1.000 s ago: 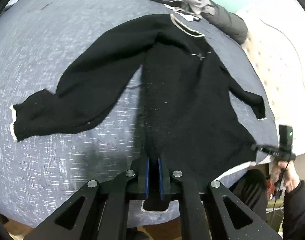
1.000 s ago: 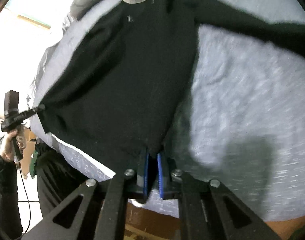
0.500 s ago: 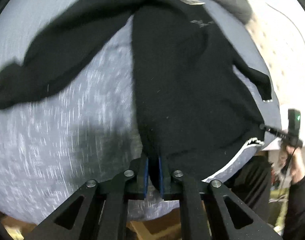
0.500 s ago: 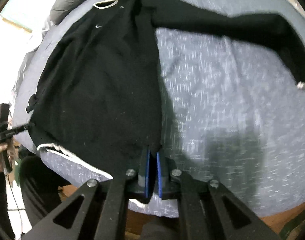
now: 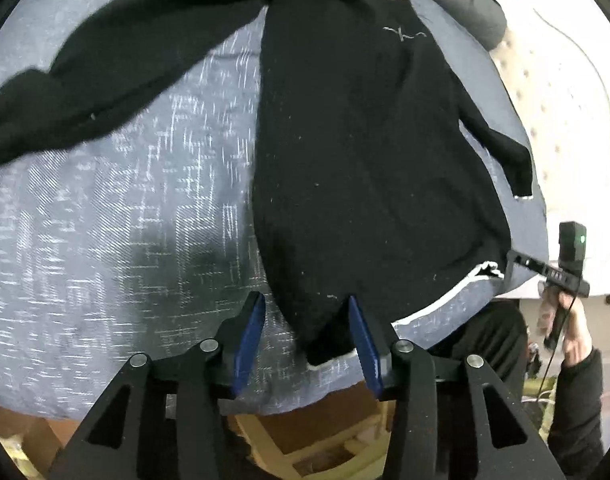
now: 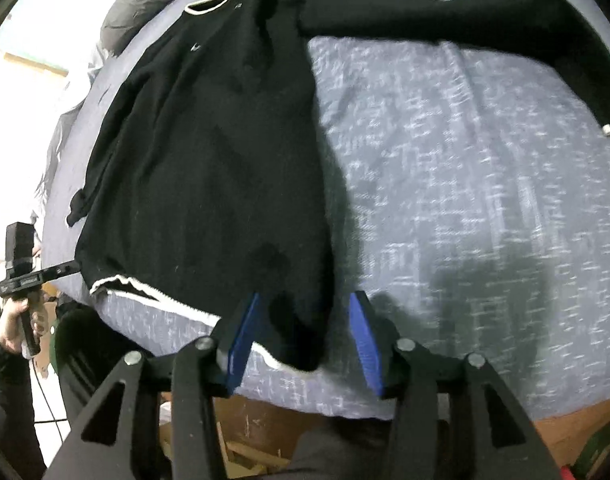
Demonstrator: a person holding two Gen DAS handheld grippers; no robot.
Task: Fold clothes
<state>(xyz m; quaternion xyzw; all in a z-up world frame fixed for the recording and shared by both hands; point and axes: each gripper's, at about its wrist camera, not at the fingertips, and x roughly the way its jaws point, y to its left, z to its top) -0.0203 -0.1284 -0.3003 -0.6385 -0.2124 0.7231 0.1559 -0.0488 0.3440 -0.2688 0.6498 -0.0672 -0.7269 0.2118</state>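
The left gripper (image 5: 305, 326) stands wide open, its blue fingers (image 5: 247, 344) straddling the hem corner of the black sweater (image 5: 365, 152) without gripping it. The right gripper (image 6: 305, 326) is likewise spread apart over a hem corner. The sweater lies flat at frame centre on the grey-blue bedcover (image 6: 465, 200), one sleeve (image 6: 485, 20) extended across the upper right.

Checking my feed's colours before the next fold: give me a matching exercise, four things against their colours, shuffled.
Things:
1. sweater
2. collar trim
3. bedspread
4. left tool pads

Colours:
A. white
B. bright blue
C. black
D. speckled grey-blue

Pairs: 1-C, 2-A, 3-D, 4-B.
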